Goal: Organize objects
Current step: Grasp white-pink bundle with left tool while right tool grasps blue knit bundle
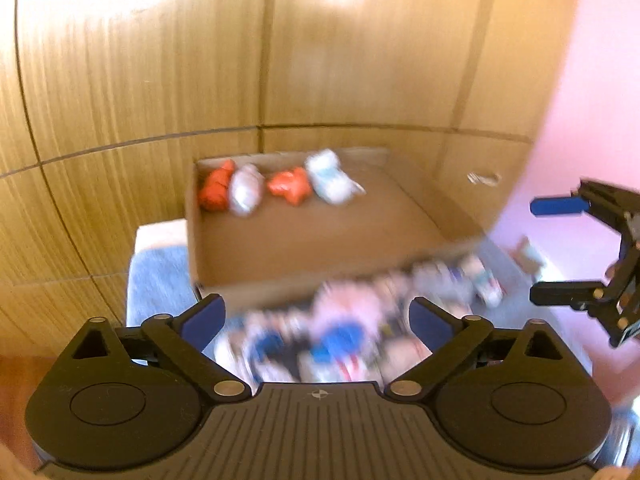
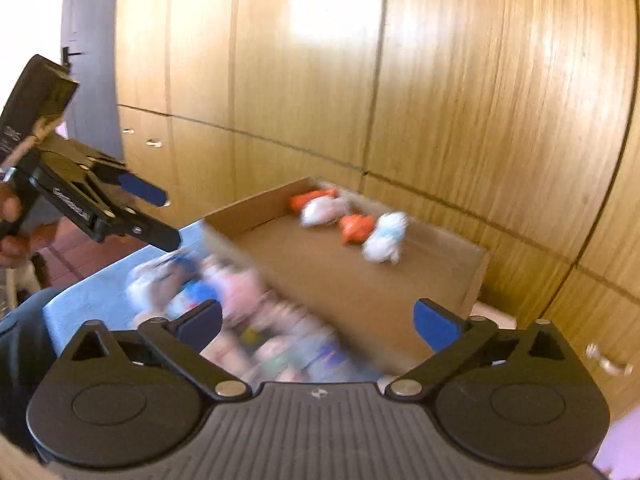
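Each fisheye camera sits just behind its own gripper, looking forward and downward along the two fingers. The left wrist view faces the cardboard box (image 1: 320, 236) squarely, at close range; the right wrist view sees the same box (image 2: 360, 280) from its right. Both share the blurred packet pile (image 1: 340, 332) at lower centre and wooden cabinet doors (image 2: 440, 100) behind.

Tall wooden cupboard doors (image 2: 460, 92) with vertical grain fill the background, bright light glaring off them; a pink wall (image 1: 600, 92) stands beside, reddish floor (image 2: 70, 246) below
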The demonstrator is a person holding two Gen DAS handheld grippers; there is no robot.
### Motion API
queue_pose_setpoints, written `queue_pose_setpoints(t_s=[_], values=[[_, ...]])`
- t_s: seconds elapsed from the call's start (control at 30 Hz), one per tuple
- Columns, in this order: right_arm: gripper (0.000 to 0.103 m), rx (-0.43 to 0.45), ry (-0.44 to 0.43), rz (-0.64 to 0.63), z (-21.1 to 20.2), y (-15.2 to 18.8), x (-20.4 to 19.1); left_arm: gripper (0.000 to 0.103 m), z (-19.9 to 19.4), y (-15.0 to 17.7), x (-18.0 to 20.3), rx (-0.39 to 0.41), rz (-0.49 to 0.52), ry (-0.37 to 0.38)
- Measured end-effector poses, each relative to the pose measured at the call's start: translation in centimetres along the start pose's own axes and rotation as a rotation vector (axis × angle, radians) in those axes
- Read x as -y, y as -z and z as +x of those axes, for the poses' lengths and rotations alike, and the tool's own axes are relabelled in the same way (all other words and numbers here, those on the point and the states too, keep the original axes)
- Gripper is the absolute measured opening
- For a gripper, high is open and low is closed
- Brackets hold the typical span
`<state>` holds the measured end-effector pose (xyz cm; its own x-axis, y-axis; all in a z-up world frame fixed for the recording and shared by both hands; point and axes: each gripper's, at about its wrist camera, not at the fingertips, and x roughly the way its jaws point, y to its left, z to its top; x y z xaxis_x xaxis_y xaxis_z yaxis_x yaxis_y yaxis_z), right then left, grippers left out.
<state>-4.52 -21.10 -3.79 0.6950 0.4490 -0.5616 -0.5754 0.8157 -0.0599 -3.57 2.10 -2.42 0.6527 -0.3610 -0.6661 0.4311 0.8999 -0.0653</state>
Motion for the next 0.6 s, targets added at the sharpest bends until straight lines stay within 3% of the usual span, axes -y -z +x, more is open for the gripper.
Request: queue_pose_setpoints(t_s=[0.13,0.27,0.53,0.6], values=[[0.102,-0.018,-0.039,-0.006,-1.5,2.8,-2.2,0.101,-0.9,4.0,2.9,-0.011,0.112,-0.004],[0.102,-0.039,-0.049,0.085,-0.1,4.6,-2.7,0.102,-0.7,6.7,5.2,-0.017,0.191,0.002],[0.100,-0.028,0.059,0.276,2.3,4.8,-2.3,0.102,1.0,7.7,5.0,-0.070,0.057,0.013],[0.094,-0.044,0.089,0.313,3.2,4.9,-2.4,0.102,0.9,7.9,4.6,-0.072,0.026,0.009]])
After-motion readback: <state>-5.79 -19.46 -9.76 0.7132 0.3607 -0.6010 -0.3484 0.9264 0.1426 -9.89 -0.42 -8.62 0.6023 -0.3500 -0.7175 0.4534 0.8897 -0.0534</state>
